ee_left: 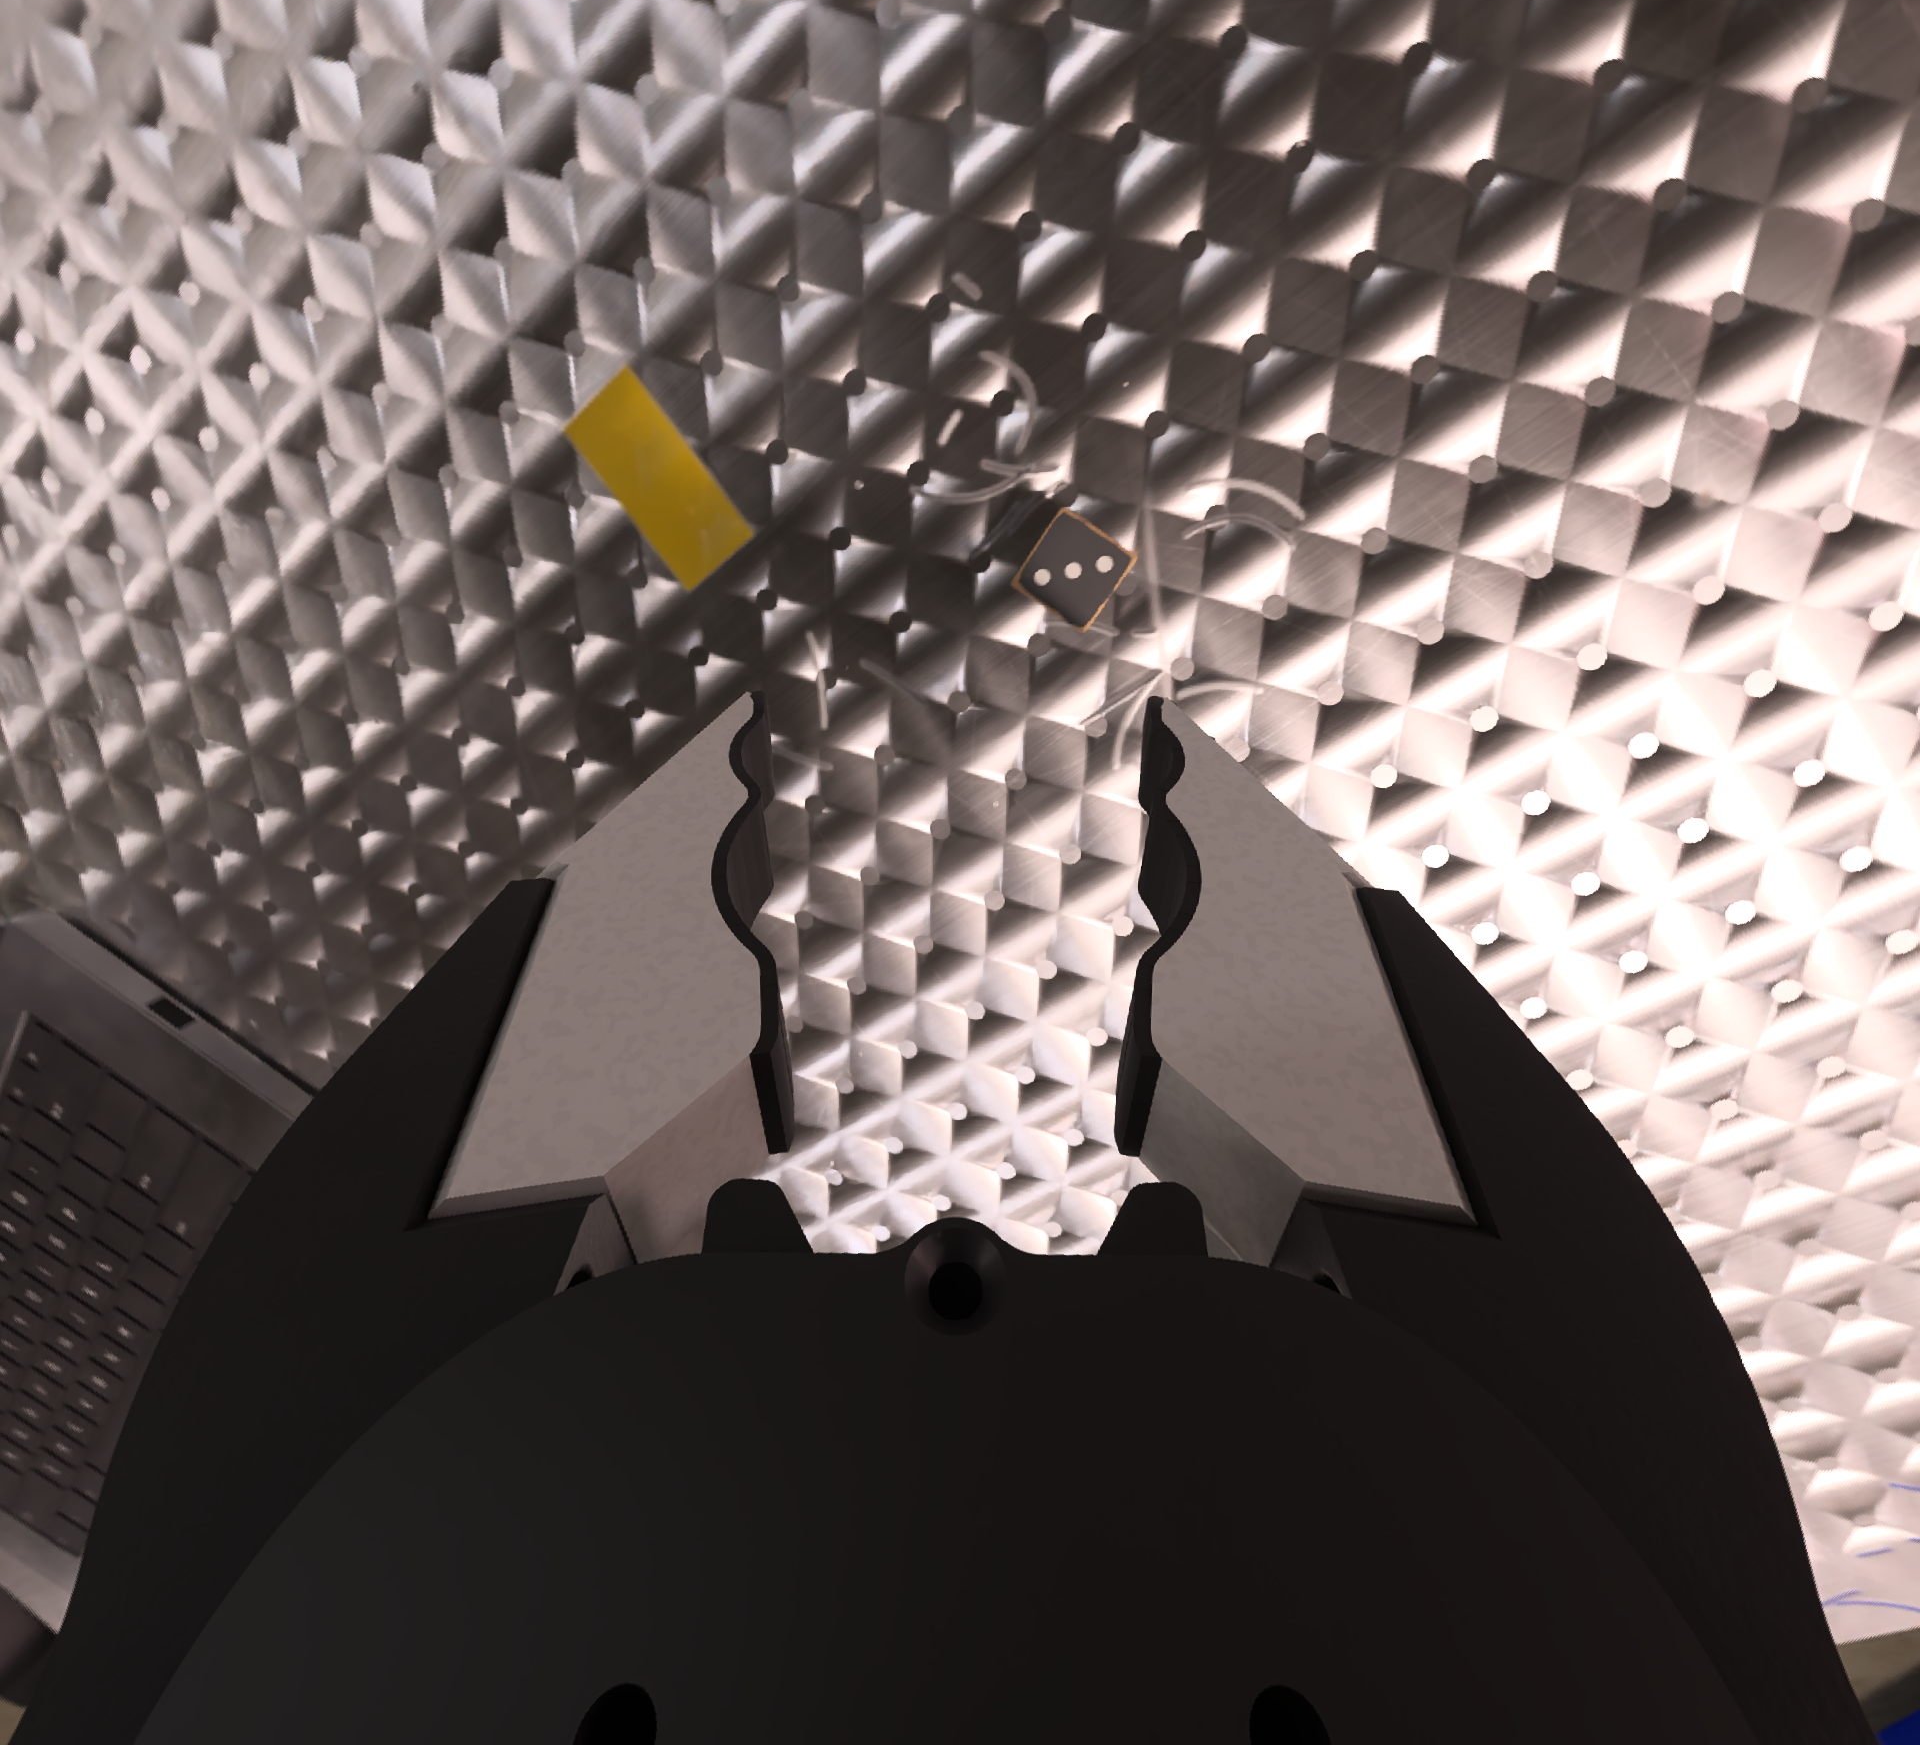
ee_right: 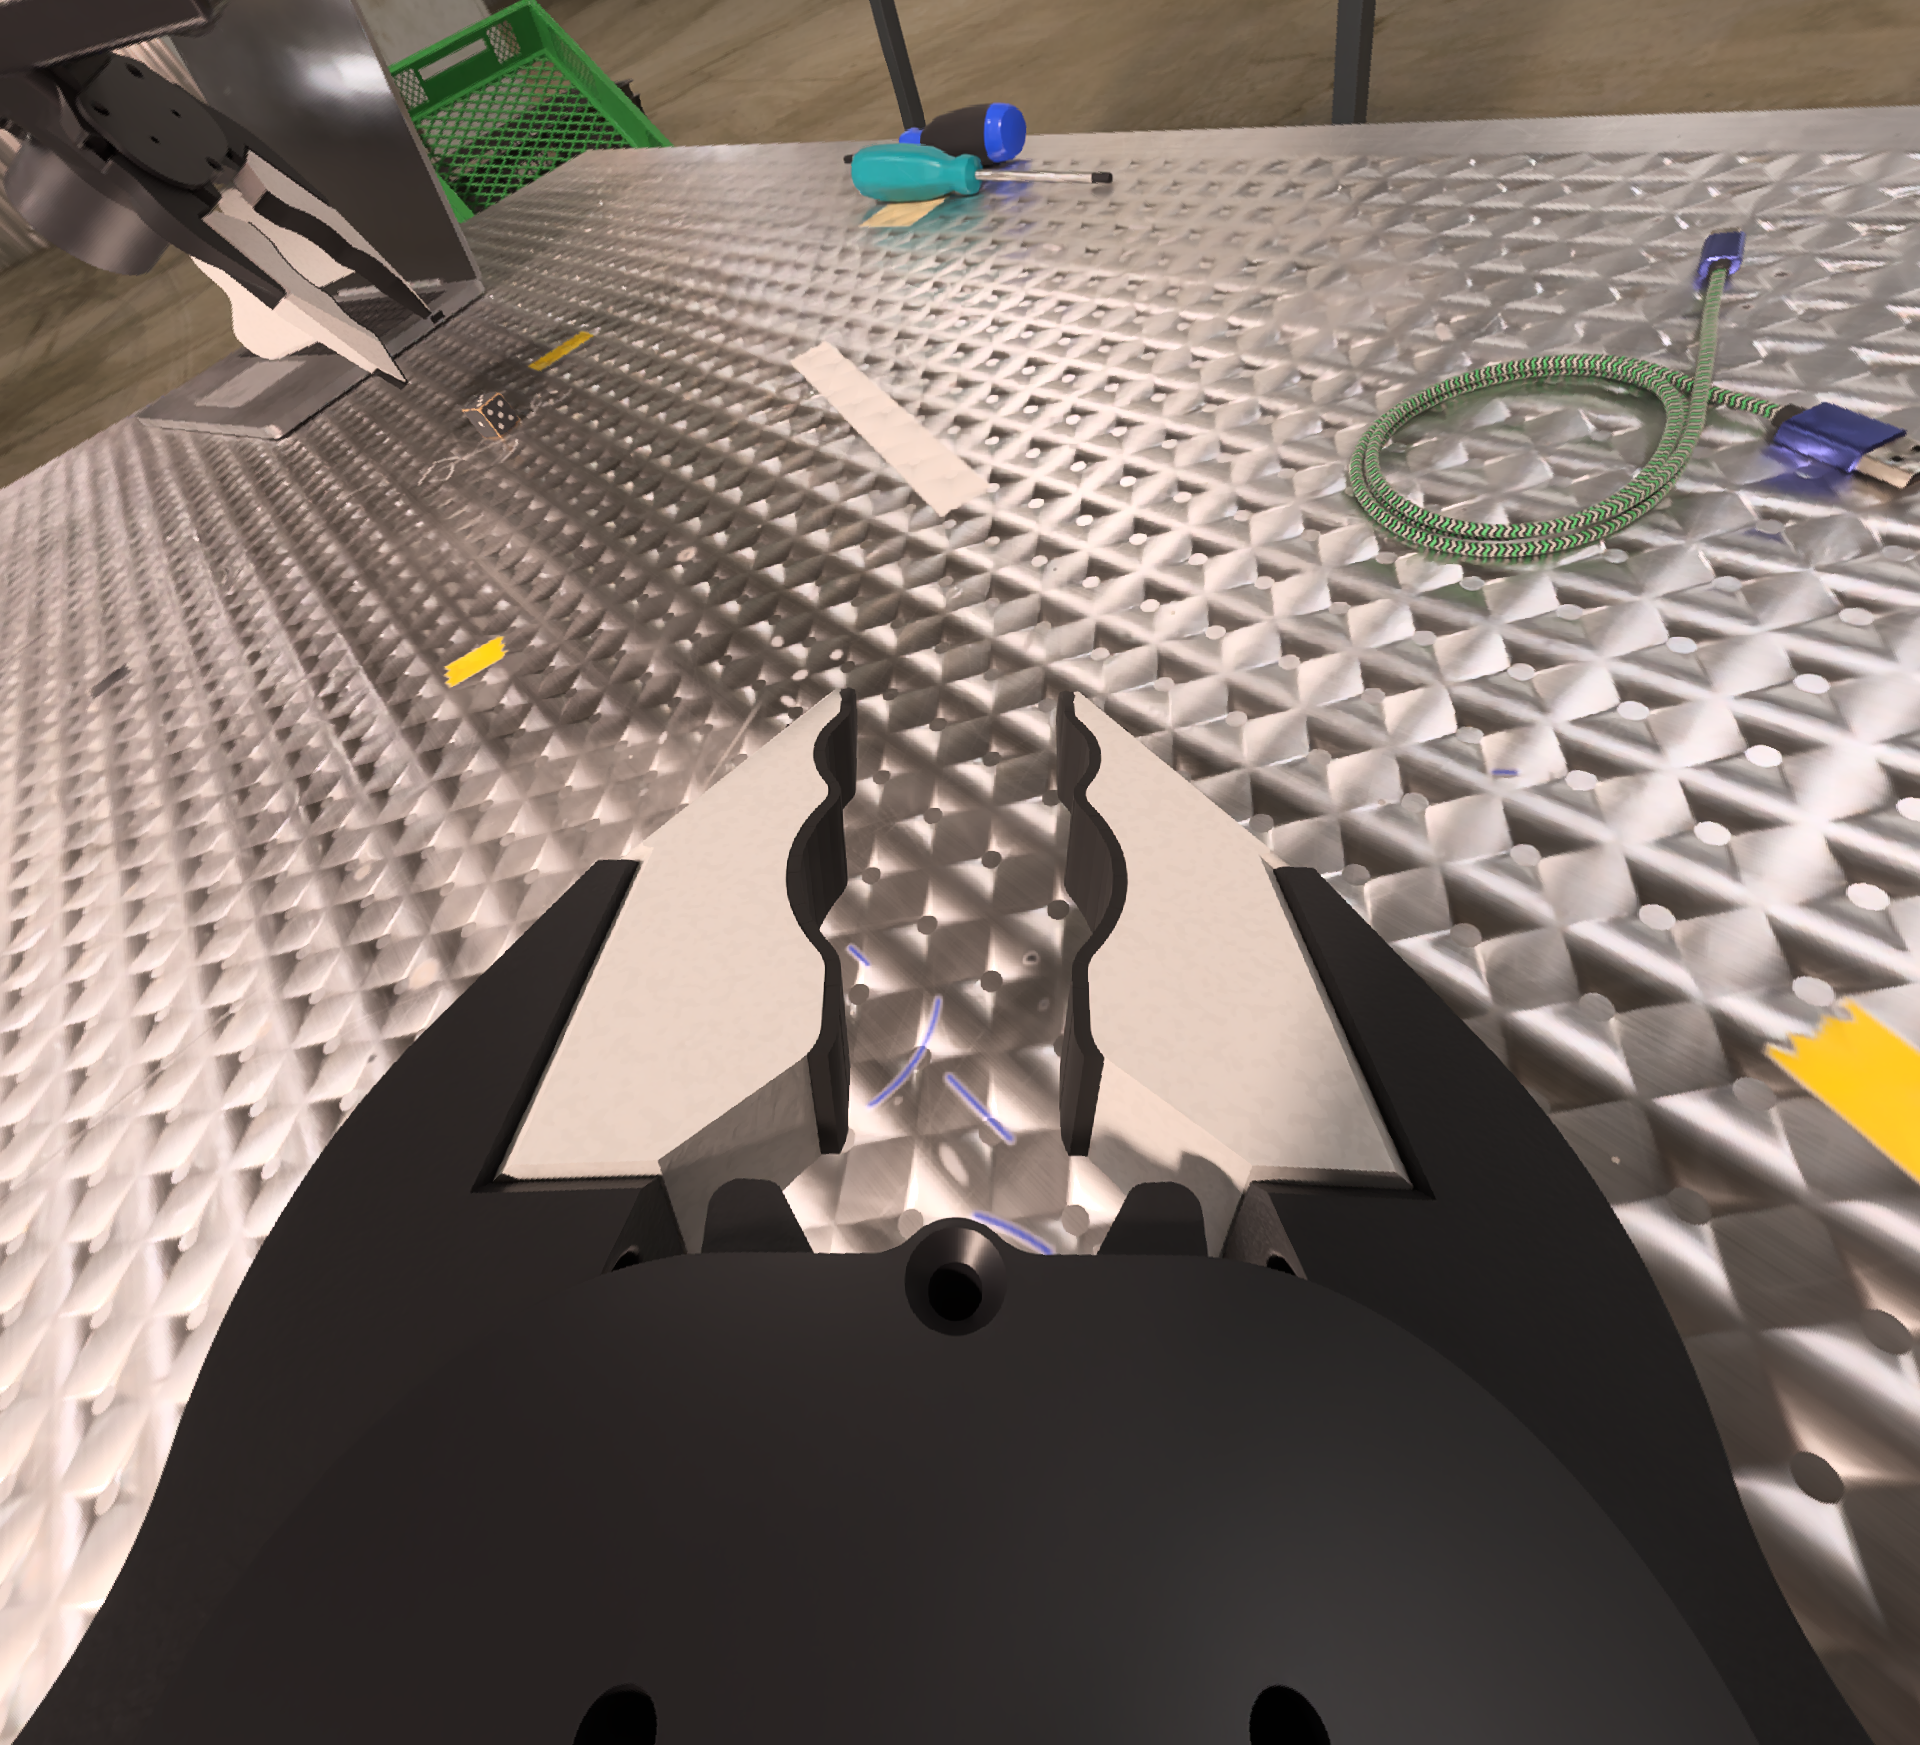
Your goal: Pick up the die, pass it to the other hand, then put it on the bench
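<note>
Left wrist view: the left gripper [ee_left: 954, 708] hangs spread apart above the shiny patterned steel worktop [ee_left: 1455, 345], small black white-pipped die [ee_left: 1076, 567] lying just beyond its tips. The right gripper [ee_right: 954, 703] is also parted, empty, well away.

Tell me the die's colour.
Dark, near black, with white pips and tan edges; the die shows best in the left wrist view.

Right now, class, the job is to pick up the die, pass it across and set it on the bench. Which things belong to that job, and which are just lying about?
Belong:
die
left gripper, open
right gripper, open
bench

Lying about:
two screwdrivers
coiled cable
laptop
green crate
yellow tape
white strip
</note>
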